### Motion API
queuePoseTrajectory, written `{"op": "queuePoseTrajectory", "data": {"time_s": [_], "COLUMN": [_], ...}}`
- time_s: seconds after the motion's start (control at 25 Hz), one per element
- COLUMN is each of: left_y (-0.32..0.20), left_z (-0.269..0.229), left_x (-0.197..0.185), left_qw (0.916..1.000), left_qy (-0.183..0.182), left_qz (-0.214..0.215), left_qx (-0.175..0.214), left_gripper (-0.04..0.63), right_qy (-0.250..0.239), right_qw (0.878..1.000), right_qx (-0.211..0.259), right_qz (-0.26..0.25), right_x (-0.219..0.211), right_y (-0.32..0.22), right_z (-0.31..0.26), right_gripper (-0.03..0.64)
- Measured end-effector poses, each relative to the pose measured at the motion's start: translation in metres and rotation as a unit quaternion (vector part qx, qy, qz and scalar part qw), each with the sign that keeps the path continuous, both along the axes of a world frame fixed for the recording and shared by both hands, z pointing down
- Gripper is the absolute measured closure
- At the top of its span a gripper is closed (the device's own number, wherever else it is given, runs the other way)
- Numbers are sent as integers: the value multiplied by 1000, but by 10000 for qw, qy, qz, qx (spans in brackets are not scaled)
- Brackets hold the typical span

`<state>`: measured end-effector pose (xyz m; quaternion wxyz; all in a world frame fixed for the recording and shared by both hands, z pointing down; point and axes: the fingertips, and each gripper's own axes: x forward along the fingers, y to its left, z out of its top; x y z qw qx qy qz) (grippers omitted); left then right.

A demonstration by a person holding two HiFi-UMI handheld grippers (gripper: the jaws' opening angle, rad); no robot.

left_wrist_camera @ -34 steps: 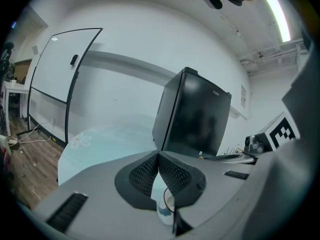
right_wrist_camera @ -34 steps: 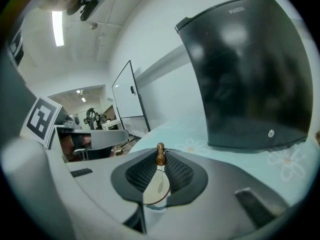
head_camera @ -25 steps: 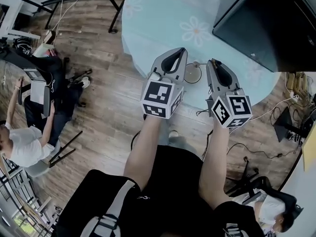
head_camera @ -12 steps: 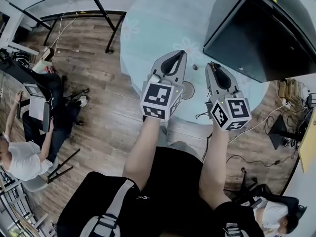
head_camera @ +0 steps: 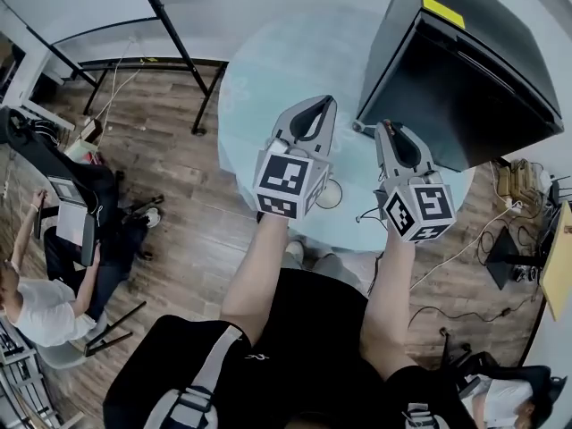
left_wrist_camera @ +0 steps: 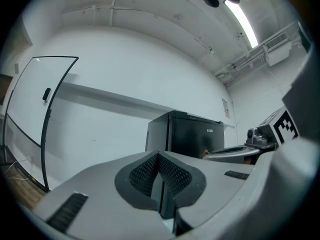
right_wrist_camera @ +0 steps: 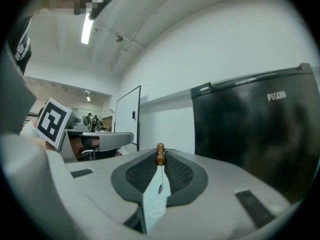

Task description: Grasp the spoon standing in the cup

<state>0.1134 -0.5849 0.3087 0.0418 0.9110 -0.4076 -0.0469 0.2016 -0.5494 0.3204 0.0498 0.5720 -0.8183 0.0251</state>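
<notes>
Head view, table: a round pale-blue table (head_camera: pixel 268 70) fills the middle, with a black fridge (head_camera: pixel 465 88) over its far right edge.
Head view, cup: the white cup (head_camera: pixel 329 194) sits by the table's near edge, low between the two grippers and apart from both sets of jaws.
Head view, grippers: the left gripper (head_camera: pixel 329 103) and right gripper (head_camera: pixel 386 127) are side by side above the table. The spoon is too small to pick out from here.
Left gripper view: the jaws are pressed together with nothing between them, aimed up at the white wall and the fridge.
Right gripper view: and there it is, the spoon (right_wrist_camera: pixel 160 154)! The jaws are pinched narrow on its thin handle, and the brown beaded end pokes out at the tips, clear of the cup.
</notes>
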Motion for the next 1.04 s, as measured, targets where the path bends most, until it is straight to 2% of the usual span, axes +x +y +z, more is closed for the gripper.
{"op": "queuePoseTrajectory", "data": {"time_s": [0.4, 1.04], "left_y": [-8, -9], "left_z": [-37, -45], "left_x": [11, 29], "left_qw": [9992, 9985], "left_qy": [18, 45], "left_qz": [21, 120], "left_qx": [410, 530], "left_gripper": [594, 594], "right_qy": [95, 169], "right_qw": [9991, 9986], "right_qx": [418, 496], "right_qz": [-23, -12], "right_x": [12, 23], "right_y": [-11, -11], "right_z": [-37, -45], "right_gripper": [575, 575]}}
